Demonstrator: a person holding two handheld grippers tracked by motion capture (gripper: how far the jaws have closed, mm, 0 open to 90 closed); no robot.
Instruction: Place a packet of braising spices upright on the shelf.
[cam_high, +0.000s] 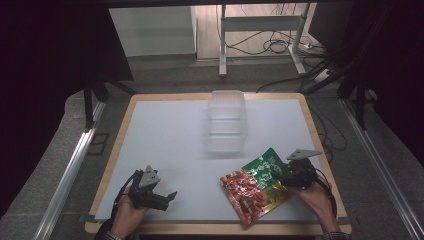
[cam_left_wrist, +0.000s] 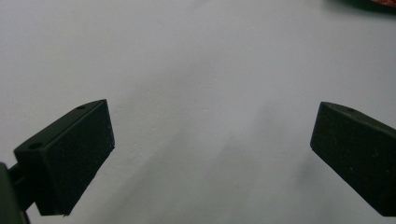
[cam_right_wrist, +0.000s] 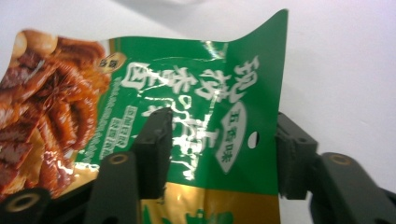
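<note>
Tabletop (cam_high: 165, 135): white sheet on a wooden board; everything I work with sits on it.
Clear containers (cam_high: 227, 122): a stack of see-through plastic tubs at the far middle of the tabletop, well apart from both my hands.
Snack pouch (cam_high: 256, 185): green and red foil packet at the near right, lying mostly flat — its green top corner is lifted towards my right hand. In the right gripper view its green top edge (cam_right_wrist: 219, 116) stands between the two pads.
Right tongs (cam_high: 292, 176): at the near right, straddling the pouch's top edge; one pad lies against the foil, the other just beside its edge — I cannot tell if they truly pinch yet.
Left tongs (cam_high: 170, 196): near left, released, pads wide apart over bare white surface, holding nothing.
</note>
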